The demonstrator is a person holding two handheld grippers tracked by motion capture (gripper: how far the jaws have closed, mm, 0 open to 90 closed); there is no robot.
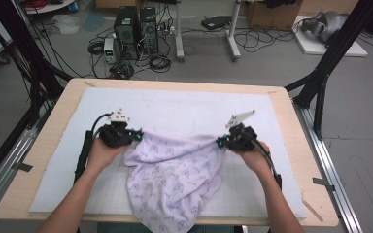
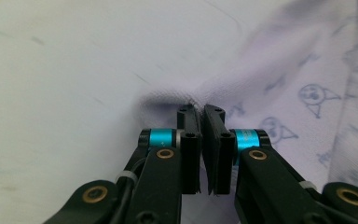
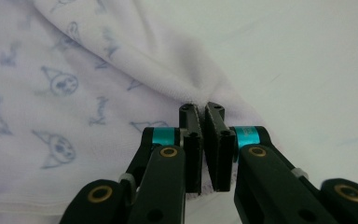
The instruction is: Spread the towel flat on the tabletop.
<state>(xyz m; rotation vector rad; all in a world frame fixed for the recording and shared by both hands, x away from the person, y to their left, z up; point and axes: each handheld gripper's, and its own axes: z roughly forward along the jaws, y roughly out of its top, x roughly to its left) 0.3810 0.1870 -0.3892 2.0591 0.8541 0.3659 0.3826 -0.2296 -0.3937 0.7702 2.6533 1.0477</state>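
Observation:
A pale lilac cloth (image 1: 175, 179) printed with small blue figures lies rumpled on the white mat, its near part hanging over the table's front edge. My left gripper (image 1: 137, 136) is shut on the cloth's far left corner. In the left gripper view the jaws (image 2: 201, 112) pinch the cloth's edge (image 2: 279, 84). My right gripper (image 1: 220, 141) is shut on the far right corner. In the right gripper view the jaws (image 3: 201, 110) clamp a bunched fold of cloth (image 3: 98, 79). The top edge of the cloth is stretched between the two grippers.
A white mat (image 1: 175, 109) covers most of the wooden table (image 1: 53, 126). Black frame posts (image 1: 320, 77) stand at both sides. Computers and cables (image 1: 136, 34) sit on the floor beyond the far edge.

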